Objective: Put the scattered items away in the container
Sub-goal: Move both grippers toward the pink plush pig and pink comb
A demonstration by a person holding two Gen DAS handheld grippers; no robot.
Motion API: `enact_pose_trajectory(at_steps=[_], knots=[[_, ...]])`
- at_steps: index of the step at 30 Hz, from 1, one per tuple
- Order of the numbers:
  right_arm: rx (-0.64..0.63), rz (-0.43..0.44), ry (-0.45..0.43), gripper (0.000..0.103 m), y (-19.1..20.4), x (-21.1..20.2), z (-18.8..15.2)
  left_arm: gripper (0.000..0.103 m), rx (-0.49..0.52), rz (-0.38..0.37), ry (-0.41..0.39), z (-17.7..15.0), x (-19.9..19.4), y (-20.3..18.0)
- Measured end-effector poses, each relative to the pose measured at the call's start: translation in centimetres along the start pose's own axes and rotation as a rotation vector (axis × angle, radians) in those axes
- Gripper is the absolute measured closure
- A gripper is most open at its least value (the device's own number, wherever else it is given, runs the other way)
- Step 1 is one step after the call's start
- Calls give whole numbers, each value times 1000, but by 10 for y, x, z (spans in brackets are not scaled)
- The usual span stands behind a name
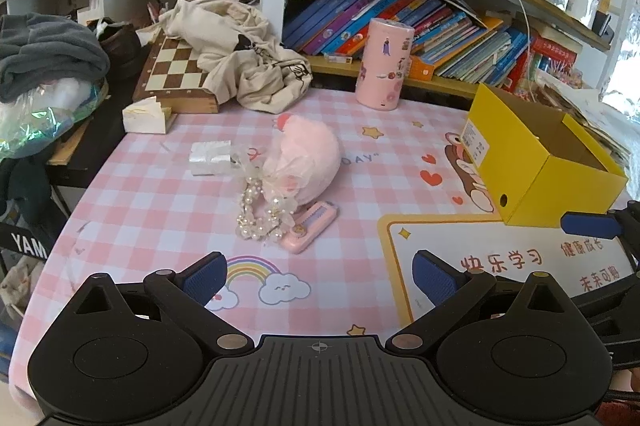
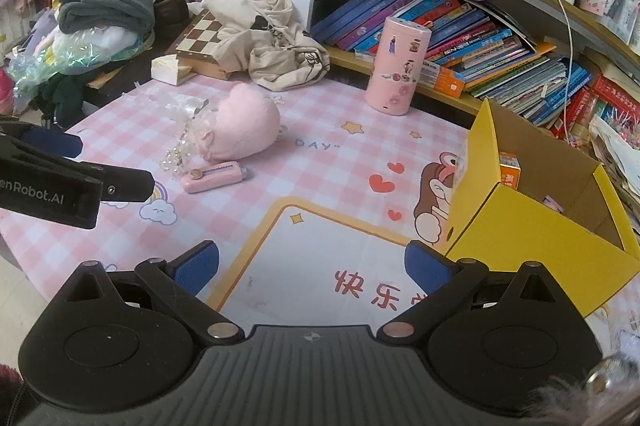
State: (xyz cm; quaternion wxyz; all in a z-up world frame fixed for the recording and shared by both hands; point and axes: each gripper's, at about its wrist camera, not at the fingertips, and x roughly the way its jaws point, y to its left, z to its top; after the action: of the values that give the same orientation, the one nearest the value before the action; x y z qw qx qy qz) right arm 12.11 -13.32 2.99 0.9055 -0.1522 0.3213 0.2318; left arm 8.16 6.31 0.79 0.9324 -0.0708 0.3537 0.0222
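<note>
A pink plush toy (image 1: 308, 161) lies mid-table with a lace and pearl ornament (image 1: 258, 209) and a small pink device (image 1: 308, 228) against it; a silver-white packet (image 1: 210, 157) lies to its left. The open yellow box (image 1: 536, 165) stands at the right. My left gripper (image 1: 320, 276) is open and empty, short of the pink device. In the right wrist view my right gripper (image 2: 312, 266) is open and empty beside the yellow box (image 2: 532, 226), which holds an orange packet (image 2: 509, 169). The plush (image 2: 244, 129) and pink device (image 2: 212, 177) lie far left.
A pink cylinder (image 1: 384, 65) stands at the back by leaning books (image 1: 400, 21). A chessboard (image 1: 176, 69) under beige cloth (image 1: 240, 49), a tissue box (image 1: 146, 115) and a clothes pile (image 1: 48, 53) crowd the back left. The left gripper's finger (image 2: 52, 141) enters the right wrist view.
</note>
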Motion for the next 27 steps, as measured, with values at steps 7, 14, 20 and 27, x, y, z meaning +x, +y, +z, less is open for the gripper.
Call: enact_pose_trajectory(at_steps=[7, 14, 20, 27], knots=[[-20, 6, 13, 3, 2, 3, 1, 3, -25, 0, 16, 0, 6, 3], [-15, 10, 26, 3, -3, 9, 2, 3, -38, 7, 32, -1, 12, 2], [-19, 30, 48, 3, -9, 23, 3, 3, -61, 20, 60, 0, 25, 3], [-19, 83, 80, 3, -13, 49, 12, 3, -86, 47, 87, 2, 37, 10]])
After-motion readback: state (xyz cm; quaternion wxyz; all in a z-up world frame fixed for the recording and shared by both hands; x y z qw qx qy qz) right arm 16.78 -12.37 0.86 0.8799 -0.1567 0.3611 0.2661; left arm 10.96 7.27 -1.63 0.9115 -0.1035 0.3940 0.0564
